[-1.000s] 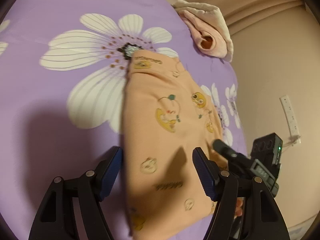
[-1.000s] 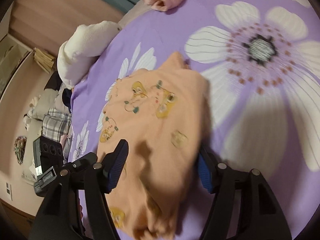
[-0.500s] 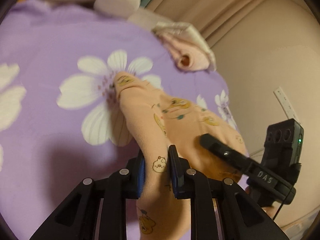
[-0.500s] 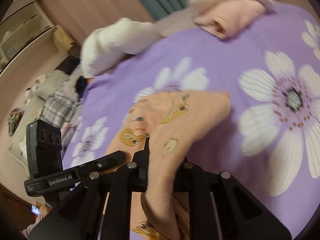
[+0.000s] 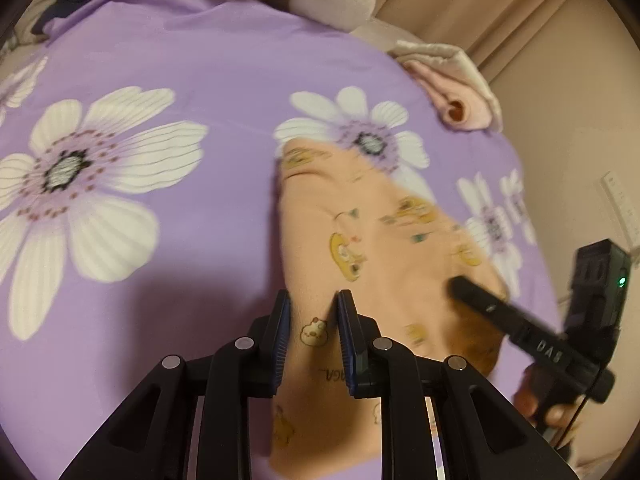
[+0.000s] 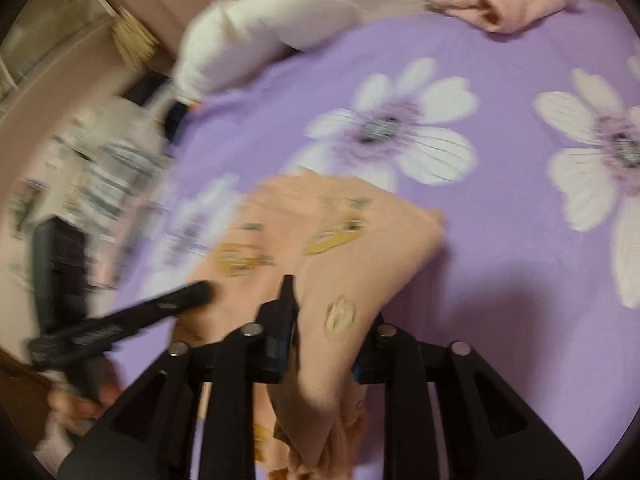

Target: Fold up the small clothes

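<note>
Left gripper (image 5: 310, 330) pinches the peach garment (image 5: 360, 236), right gripper (image 6: 332, 330) easing open around it; we judge mid-fold, next laying the lifted edge across.

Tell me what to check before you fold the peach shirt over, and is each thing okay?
1. Left gripper pinching the peach shirt: ok.
2. Right gripper holding it: cloth sits between the jaws, but they are opening; cannot tell.
3. Far end resting on the purple sheet: ok.
4. Sheet beyond the shirt free for the fold: ok.
5. Pink folded cloth out of the way: ok.
</note>
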{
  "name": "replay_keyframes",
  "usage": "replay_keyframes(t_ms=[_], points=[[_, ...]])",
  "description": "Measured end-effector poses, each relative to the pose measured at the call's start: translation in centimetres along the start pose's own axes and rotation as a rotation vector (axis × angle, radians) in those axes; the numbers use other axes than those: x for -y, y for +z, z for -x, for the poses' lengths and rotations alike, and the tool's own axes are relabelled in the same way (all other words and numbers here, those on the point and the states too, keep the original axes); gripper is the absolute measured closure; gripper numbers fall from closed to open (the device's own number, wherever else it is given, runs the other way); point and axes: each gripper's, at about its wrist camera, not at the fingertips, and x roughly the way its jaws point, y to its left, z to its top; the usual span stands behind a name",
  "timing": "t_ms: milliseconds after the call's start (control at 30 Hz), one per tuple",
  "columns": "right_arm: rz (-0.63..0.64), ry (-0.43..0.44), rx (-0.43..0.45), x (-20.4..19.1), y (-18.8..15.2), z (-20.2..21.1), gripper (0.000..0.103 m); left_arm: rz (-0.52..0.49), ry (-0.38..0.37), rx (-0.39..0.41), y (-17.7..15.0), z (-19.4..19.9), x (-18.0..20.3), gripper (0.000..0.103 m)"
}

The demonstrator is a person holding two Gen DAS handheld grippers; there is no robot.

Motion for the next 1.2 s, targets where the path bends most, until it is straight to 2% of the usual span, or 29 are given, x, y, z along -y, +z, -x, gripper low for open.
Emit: replay_keyframes(t_ms=[100, 133, 233, 300, 367, 400, 433, 500, 600, 667, 733, 767, 800, 833, 867, 900, 933, 1067, 1100, 1167, 1200], points=[[0.033, -0.114, 0.048, 0.6, -0.5, 1.6, 0.056, -0.03, 0.029, 0.043, -0.3, 1.4, 0.4, 0.081], [0.036, -0.135, 0.076, 0.7, -0.4, 2.5, 0.055, -0.044, 0.029, 0.066, -0.5, 2.0, 0.8, 0.078], [0.05, -0.181, 0.162, 0.7, -0.4, 5.2, 0.055, -0.115, 0.005, 0.109, -1.2, 3.5, 2.6, 0.077], [0.081, -0.124, 0.187, 0.1, -0.7, 6.1, 0.057, -0.181, 0.004, 0.112, -2.1, 3.4, 4.2, 0.077], [0.125, -0.053, 0.163, -0.8, -1.3, 5.8, 0.066, -0.218, 0.012, 0.094, -2.9, 2.5, 5.1, 0.077], [0.138, -0.033, 0.123, -1.1, -1.7, 5.0, 0.075, -0.226, 0.017, 0.074, -3.3, 1.9, 5.2, 0.077], [0.137, -0.042, 0.095, -1.1, -2.1, 4.3, 0.078, -0.221, 0.024, 0.056, -3.5, 1.2, 5.0, 0.077], [0.139, -0.078, 0.06, -0.8, -3.0, 3.1, 0.076, -0.196, 0.035, 0.018, -4.0, -0.2, 4.2, 0.077], [0.132, -0.131, 0.0, 0.1, -3.4, 0.9, 0.077, -0.174, 0.036, 0.022, -4.3, -0.2, 3.6, 0.077], [0.113, -0.126, -0.006, 0.4, -3.5, 0.9, 0.077, -0.17, 0.043, 0.022, -4.3, 0.4, 4.0, 0.077], [0.102, -0.108, 0.003, 0.0, -3.6, 2.0, 0.068, -0.173, 0.071, 0.023, -4.3, 1.2, 4.6, 0.076], [0.102, -0.101, 0.011, -0.3, -3.6, 2.7, 0.065, -0.175, 0.088, 0.027, -4.4, 1.6, 4.8, 0.07], [0.11, -0.1, 0.024, -0.8, -3.7, 3.7, 0.056, -0.175, 0.114, 0.037, -4.5, 2.3, 5.1, 0.063], [0.118, -0.107, 0.036, -1.2, -3.9, 4.4, 0.048, -0.174, 0.136, 0.044, -4.6, 2.9, 5.3, 0.045], [0.127, -0.115, 0.049, -1.6, -4.1, 5.3, 0.044, -0.176, 0.153, 0.053, -4.7, 3.4, 5.5, 0.031], [0.138, -0.122, 0.065, -2.1, -4.4, 6.3, 0.039, -0.181, 0.174, 0.065, -4.9, 4.1, 5.6, 0.026], [0.15, -0.127, 0.08, -2.6, -4.7, 7.3, 0.035, -0.19, 0.198, 0.083, -5.1, 4.9, 5.9, 0.021], [0.186, -0.143, 0.096, -4.1, -5.8, 9.7, 0.02, -0.219, 0.255, 0.112, -5.8, 7.5, 6.8, 0.019], [0.191, -0.146, 0.099, -4.5, -6.1, 10.4, 0.013, -0.224, 0.27, 0.117, -6.1, 8.2, 7.0, 0.017], [0.195, -0.144, 0.102, -5.1, -6.6, 11.3, 0.002, -0.222, 0.272, 0.123, -6.5, 9.2, 7.2, 0.003], [0.197, -0.147, 0.107, -5.6, -7.0, 12.1, 0.0, -0.215, 0.266, 0.132, -6.8, 9.9, 7.2, 0.002]])
